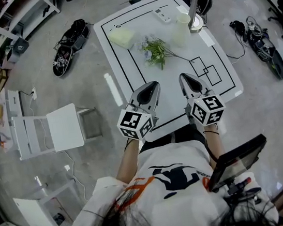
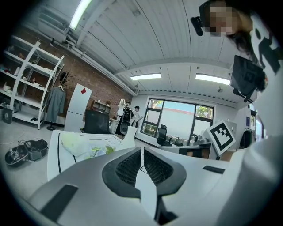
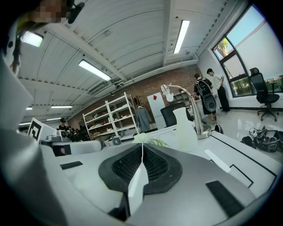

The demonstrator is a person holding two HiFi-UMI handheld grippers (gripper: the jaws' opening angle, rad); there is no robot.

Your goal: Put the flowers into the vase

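Two tools sit in our hands above the near edge of the white desk (image 1: 172,108), side by side and apart. The left hand-held gripper (image 1: 154,85) and the right hand-held gripper (image 1: 184,76) each have their jaws pressed together with nothing between them. The flowers (image 1: 156,50) lie flat at mid-desk, green stems and pale blooms, well beyond both tips. The white vase (image 3: 185,130) stands upright farther back, just beside the base of a chrome desk lamp (image 1: 193,8). Black lines (image 1: 206,69) are drawn on the desk top. The left cube (image 1: 135,124) and the right cube (image 1: 207,108) bear black-and-white square markers, and the print on our shirt (image 1: 174,176) is too unclear to read
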